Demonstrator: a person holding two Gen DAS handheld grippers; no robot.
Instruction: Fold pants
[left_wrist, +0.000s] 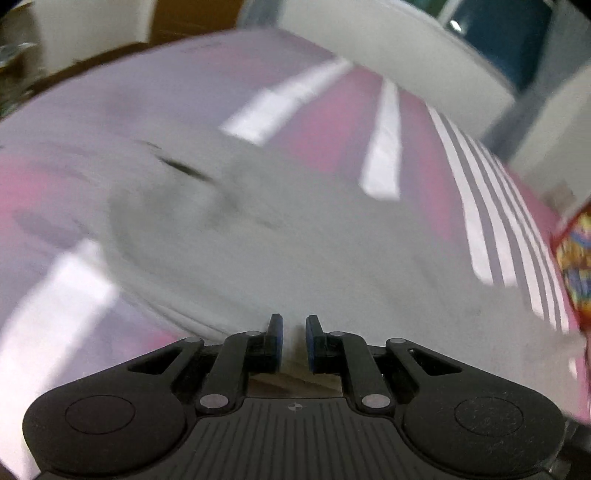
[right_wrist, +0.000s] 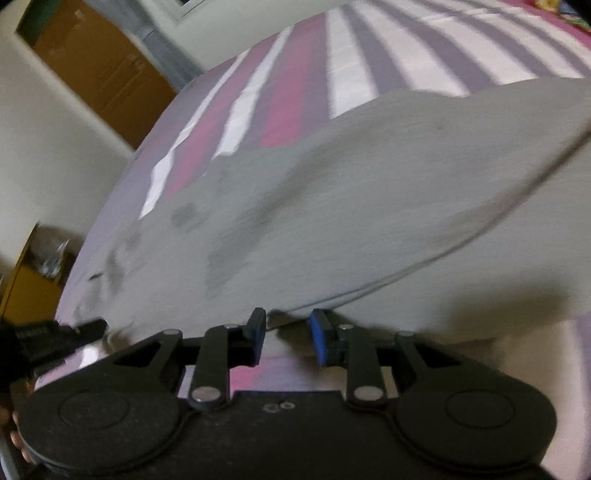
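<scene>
Grey pants (left_wrist: 295, 236) lie spread on a bed with a pink, lilac and white striped sheet (left_wrist: 325, 110). My left gripper (left_wrist: 294, 325) hovers low over the near edge of the pants, its blue-padded jaws a small gap apart with nothing between them. In the right wrist view the pants (right_wrist: 332, 206) stretch away, with a fold raised at the near edge. My right gripper (right_wrist: 288, 325) is open at that raised edge, not holding cloth. The left gripper (right_wrist: 48, 339) shows as a dark shape at the lower left. Both views are motion-blurred.
A white headboard or wall panel (left_wrist: 388, 44) runs behind the bed. A colourful printed cloth (left_wrist: 572, 266) lies at the bed's right edge. A brown wooden door (right_wrist: 96, 66) and a low wooden shelf (right_wrist: 33, 273) stand beyond the bed's left side.
</scene>
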